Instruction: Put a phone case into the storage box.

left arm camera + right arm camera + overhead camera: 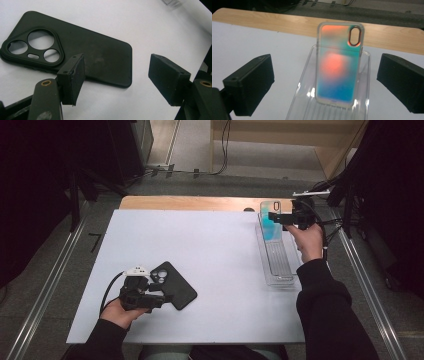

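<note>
A black phone case lies flat on the white table top, camera cut-outs facing up. My left gripper hovers open at its near edge; one pad overlaps the case's edge and the other stands off its end, neither pressing on it. From above, this gripper sits at the front left beside the black case. An iridescent phone case stands upright in a clear slotted tray. My right gripper is open in front of it, with the case beyond the pads. In the high view, the right gripper is beside this case.
The clear tray runs lengthwise along the right side of the white mat. A strip of wooden table edge shows at the back. Cables and dark stands crowd the floor behind and to the right.
</note>
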`<action>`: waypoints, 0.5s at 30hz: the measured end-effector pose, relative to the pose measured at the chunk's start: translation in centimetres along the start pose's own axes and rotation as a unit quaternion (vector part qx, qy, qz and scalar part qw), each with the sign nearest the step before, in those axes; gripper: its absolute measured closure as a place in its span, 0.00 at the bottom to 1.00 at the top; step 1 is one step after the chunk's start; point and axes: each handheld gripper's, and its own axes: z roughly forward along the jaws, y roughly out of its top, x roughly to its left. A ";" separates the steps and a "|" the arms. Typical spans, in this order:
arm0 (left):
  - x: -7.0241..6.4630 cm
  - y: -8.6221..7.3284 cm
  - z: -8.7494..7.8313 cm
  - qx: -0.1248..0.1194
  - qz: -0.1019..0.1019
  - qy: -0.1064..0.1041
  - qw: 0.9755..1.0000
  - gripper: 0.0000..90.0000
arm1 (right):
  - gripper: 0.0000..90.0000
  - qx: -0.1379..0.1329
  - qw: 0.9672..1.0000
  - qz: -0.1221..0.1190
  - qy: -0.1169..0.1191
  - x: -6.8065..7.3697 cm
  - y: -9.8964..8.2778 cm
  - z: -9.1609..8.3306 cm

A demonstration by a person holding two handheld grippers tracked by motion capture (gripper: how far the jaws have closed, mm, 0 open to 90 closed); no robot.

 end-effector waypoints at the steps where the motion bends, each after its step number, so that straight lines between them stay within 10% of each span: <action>1: 0.0 0.1 0.0 0.000 0.000 -0.001 1.000 0.33 | 0.00 0.001 1.000 -0.003 0.006 0.2 -0.2 -0.1; 15: 0.4 0.6 0.2 0.002 0.007 -0.009 1.000 0.33 | 0.00 0.021 0.996 -0.034 0.075 3.1 -3.3 -1.1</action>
